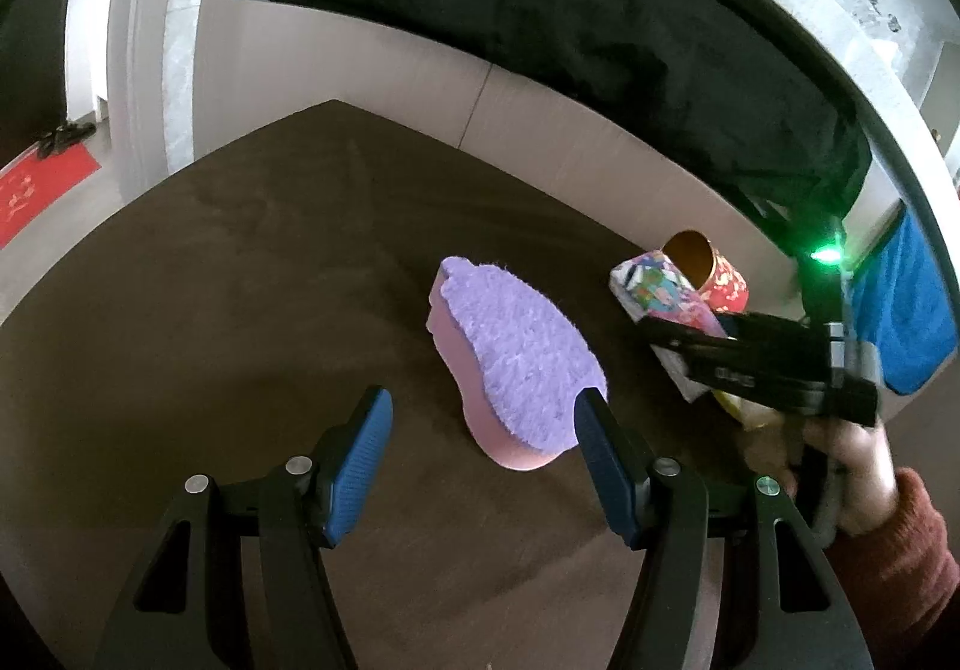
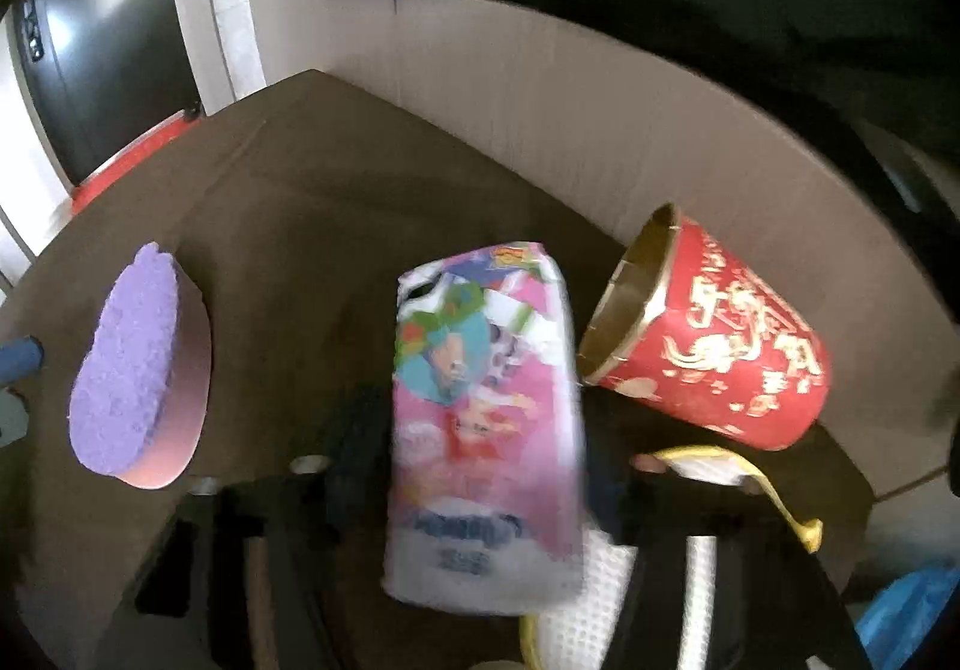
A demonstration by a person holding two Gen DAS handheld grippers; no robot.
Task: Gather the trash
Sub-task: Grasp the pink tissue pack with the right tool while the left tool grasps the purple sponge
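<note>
Dark brown table (image 1: 210, 280) occupying most of view; corner pointing away toward beige panel (image 1: 420, 69); left half lying bare. Black cloth (image 1: 540, 9) draping over panel top. Purple sponge (image 1: 516, 358) sitting mid-table, just ahead of left gripper (image 1: 480, 430), partly between its tips; jaws standing wide, holding nothing. Red paper cup (image 2: 720, 334) lying tipped by right table edge, mouth facing colourful pack (image 2: 486, 418), touching it. Right gripper (image 2: 480, 466) straddling pack; view blurring, pad contact not discernible. Hand (image 1: 858, 472) gripping right handle.
</note>
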